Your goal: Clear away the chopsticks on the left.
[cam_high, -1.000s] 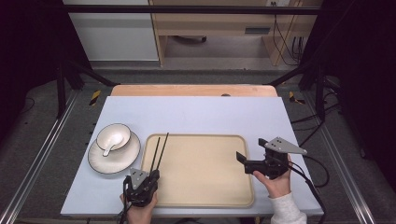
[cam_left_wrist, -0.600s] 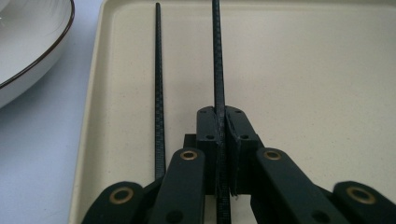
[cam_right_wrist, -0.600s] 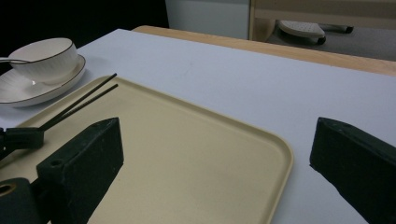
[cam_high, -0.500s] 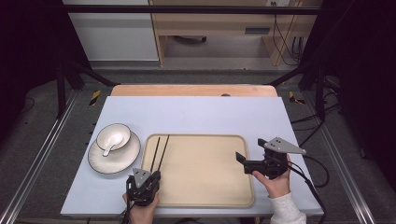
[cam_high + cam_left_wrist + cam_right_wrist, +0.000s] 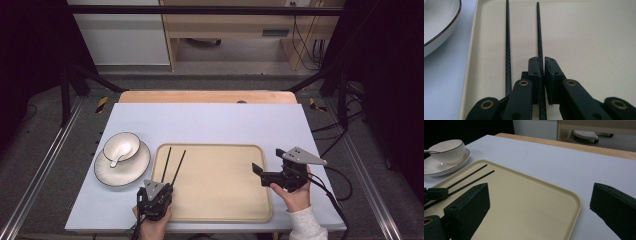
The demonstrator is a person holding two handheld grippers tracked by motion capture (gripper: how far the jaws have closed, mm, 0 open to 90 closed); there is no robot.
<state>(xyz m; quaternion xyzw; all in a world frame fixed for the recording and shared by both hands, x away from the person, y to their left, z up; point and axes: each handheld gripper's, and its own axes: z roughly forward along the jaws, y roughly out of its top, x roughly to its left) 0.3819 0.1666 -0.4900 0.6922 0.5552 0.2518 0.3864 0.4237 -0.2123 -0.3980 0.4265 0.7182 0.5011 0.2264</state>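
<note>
Left jaws nearly shut around one thin black chopstick [image 5: 539, 32]; right jaws wide apart.

**Chopstick ends and dishes cut short**

In the left gripper view, the near ends of both chopsticks [image 5: 507, 50] pass under the left gripper [image 5: 542, 62] and out of sight, and their far tips run off the top edge. The plate [image 5: 439, 22] is cropped at the upper left corner. In the right gripper view, the spoon [image 5: 430, 151] handle leaves the left edge, and the right gripper [image 5: 541, 202] is cut by the bottom edge.
</note>
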